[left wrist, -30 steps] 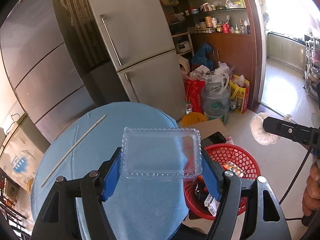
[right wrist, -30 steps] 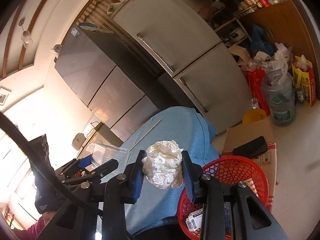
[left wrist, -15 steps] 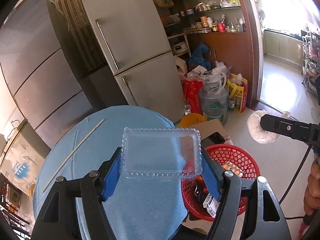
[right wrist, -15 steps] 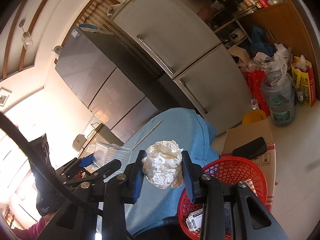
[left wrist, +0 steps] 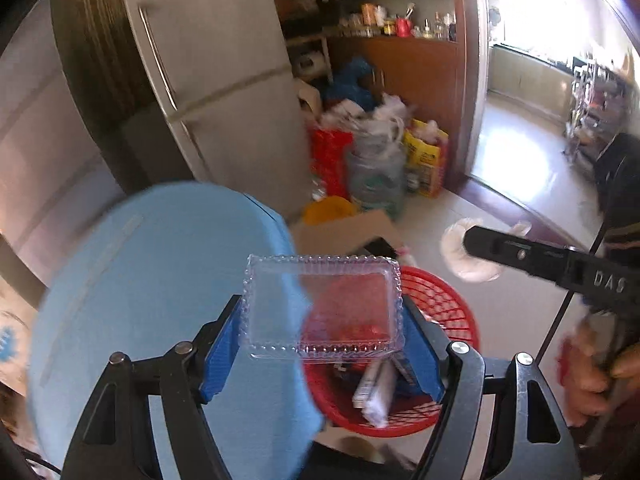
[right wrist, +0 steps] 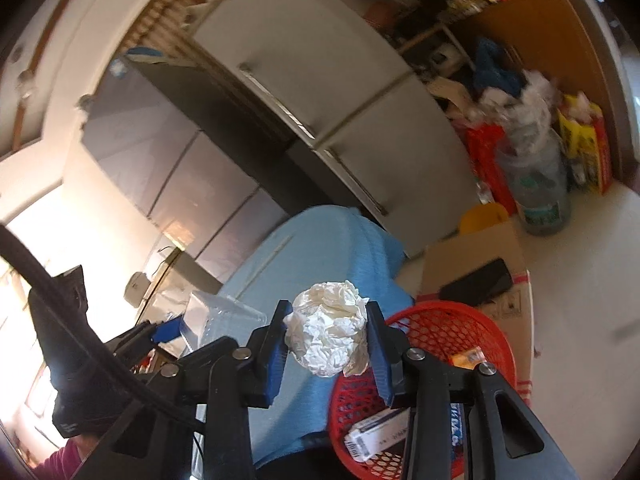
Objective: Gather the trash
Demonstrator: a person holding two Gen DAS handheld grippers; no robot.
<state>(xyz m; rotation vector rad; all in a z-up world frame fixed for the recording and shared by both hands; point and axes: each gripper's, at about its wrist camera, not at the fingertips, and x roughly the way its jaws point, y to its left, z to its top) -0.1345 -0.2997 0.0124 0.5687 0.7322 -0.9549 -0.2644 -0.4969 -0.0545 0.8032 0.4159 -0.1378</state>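
Just let my right claw (right wrist: 327, 343) start opening, so the crumpled paper ball (right wrist: 326, 332) sits loose between the jaws at lower centre, about to drop; it's hanging at the near rim of the red basket (right wrist: 460, 320) at lower right. Left claw (left wrist: 322, 332) holds the clear plastic box (left wrist: 320, 304) wide, now swung over the basket's edge. Behind that, the blue table (left wrist: 152, 272).

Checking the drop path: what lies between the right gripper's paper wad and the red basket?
Nothing; the right wrist view shows the paper wad just above the red basket rim.
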